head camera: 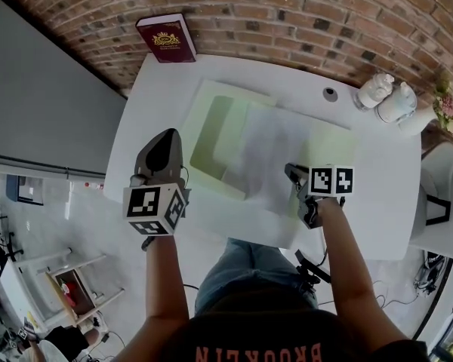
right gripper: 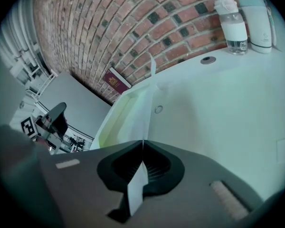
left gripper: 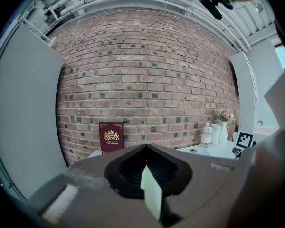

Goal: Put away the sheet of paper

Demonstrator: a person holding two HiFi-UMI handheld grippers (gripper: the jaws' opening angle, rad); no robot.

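A white sheet of paper (head camera: 275,145) lies partly over an open pale green folder (head camera: 215,134) on the white table (head camera: 377,202). My right gripper (head camera: 293,173) is at the sheet's near right corner, shut on it. In the right gripper view the sheet's thin edge (right gripper: 153,75) rises straight from the closed jaws (right gripper: 142,148), with the folder (right gripper: 128,108) to the left. My left gripper (head camera: 168,137) hovers left of the folder, apart from it, pointing at the brick wall. Its jaws (left gripper: 145,148) meet in a closed seam.
A dark red book (head camera: 166,38) leans on the brick wall at the table's far left. A bottle (head camera: 376,89) and white containers (head camera: 399,102) stand at the far right, with a flower vase (head camera: 445,108) beyond. A cable hole (head camera: 330,93) is near them.
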